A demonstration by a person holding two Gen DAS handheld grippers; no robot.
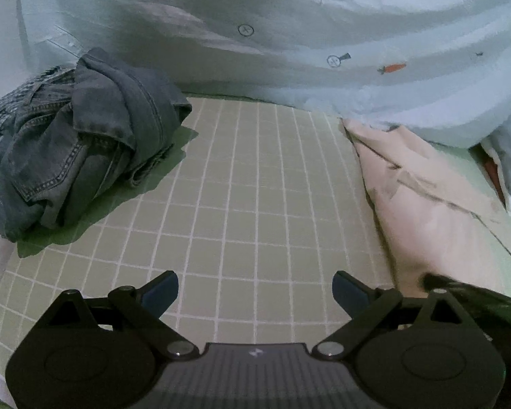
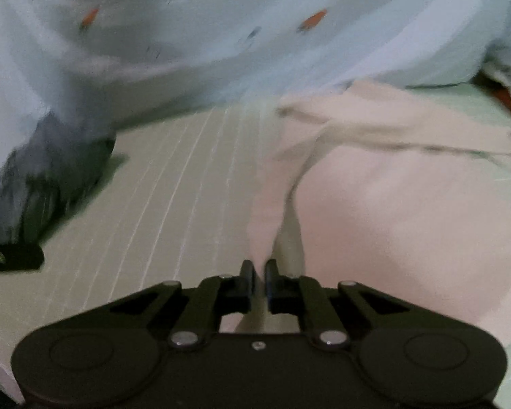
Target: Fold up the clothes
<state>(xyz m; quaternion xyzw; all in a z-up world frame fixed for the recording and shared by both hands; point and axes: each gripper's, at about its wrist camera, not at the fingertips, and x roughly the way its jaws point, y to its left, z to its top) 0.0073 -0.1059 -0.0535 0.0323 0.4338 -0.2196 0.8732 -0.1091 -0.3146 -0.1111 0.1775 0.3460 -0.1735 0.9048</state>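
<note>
A pale pink garment (image 1: 429,204) lies on the right of the gridded mat (image 1: 242,204). My left gripper (image 1: 255,293) is open and empty, low over the mat. My right gripper (image 2: 259,274) is shut on a pulled-up edge of the pink garment (image 2: 391,204), which stretches away from the fingers; the view is motion-blurred. A crumpled pile of blue denim clothes (image 1: 75,143) sits at the mat's left, also blurred in the right wrist view (image 2: 47,170). The left gripper's tip (image 2: 10,257) shows at the left edge of the right wrist view.
A light blue sheet with small carrot prints (image 1: 323,34) hangs or bunches along the back of the mat. A green surface (image 1: 500,238) lies under the mat at the right. A dark part of the other gripper (image 1: 466,289) shows at the lower right.
</note>
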